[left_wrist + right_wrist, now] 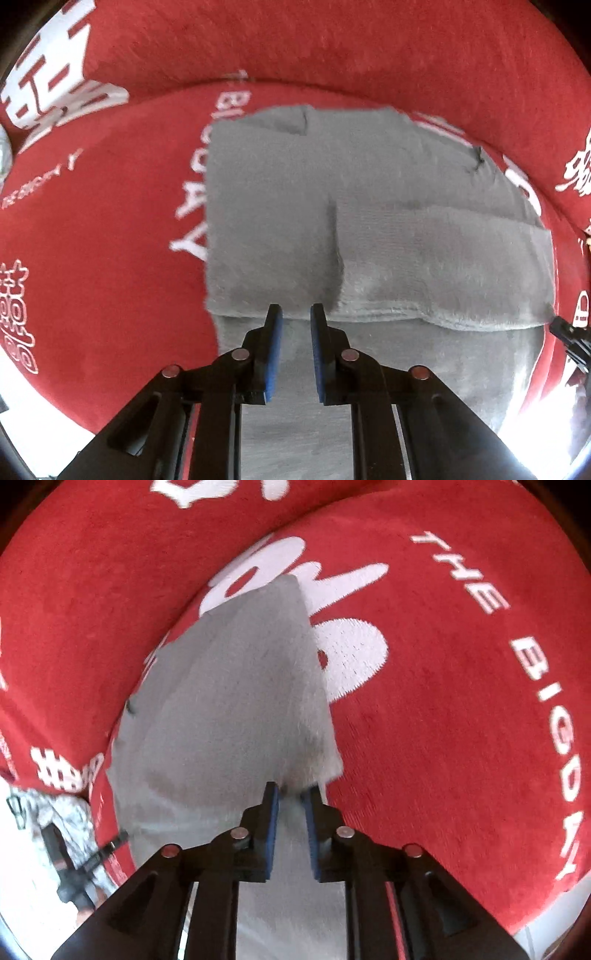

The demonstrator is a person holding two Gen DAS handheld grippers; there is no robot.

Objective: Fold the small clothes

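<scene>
A small grey fleece garment (369,229) lies partly folded on the red cushion (103,240); a folded-over layer ends in a hem across the near part. My left gripper (296,312) hovers at that hem, jaws slightly apart, nothing between the blue pads (275,354). In the right wrist view the same garment (229,701) stretches away from me. My right gripper (291,788) sits at its near corner with the jaws a little apart; whether cloth is pinched is unclear. The right gripper's tip shows at the right edge of the left wrist view (570,332).
The red cushion carries white printed letters (351,657) and a raised back (332,48) behind the garment. In the right wrist view the left gripper (74,867) and a patterned sleeve show at the lower left, beyond the cushion edge.
</scene>
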